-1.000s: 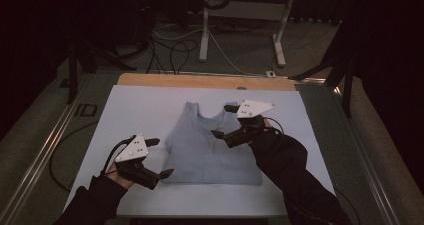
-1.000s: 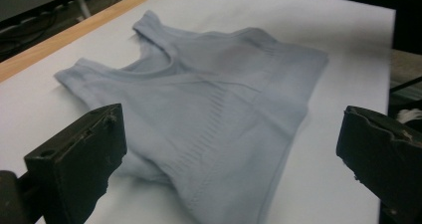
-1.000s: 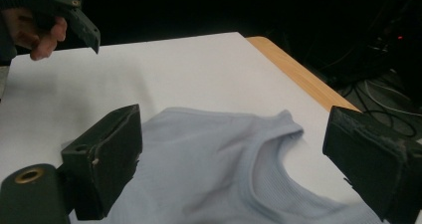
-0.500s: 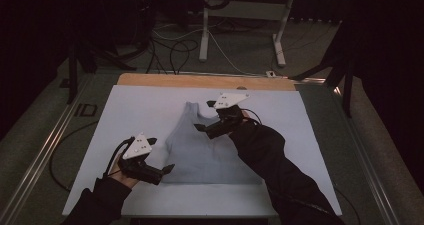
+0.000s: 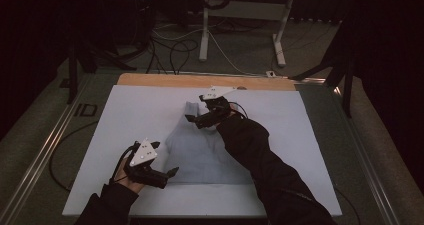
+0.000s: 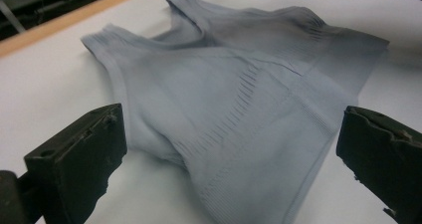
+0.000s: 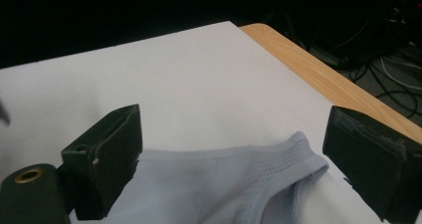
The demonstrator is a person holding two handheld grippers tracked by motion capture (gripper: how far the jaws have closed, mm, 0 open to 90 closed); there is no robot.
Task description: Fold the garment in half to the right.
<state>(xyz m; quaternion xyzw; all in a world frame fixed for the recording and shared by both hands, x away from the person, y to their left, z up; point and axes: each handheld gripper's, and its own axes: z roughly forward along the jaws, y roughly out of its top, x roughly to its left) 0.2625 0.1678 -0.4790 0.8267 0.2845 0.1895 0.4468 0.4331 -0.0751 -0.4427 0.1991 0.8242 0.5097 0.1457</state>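
My right sleeve [image 5: 260, 155] hides part of the pale grey tank top [image 5: 200, 150], which lies flat mid-counter [image 5: 125, 115] — ribbed, slightly rumpled. Left claw [image 5: 167, 172] gapes wide at its near-left hem corner; right claw [image 5: 192, 119] — equally wide, empty — hovers over a far strap.

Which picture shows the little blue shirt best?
The left gripper view: the shirt shows almost whole, with its ribbing. The high view shows it small and partly under the sleeve. The right gripper view shows just a strap end.
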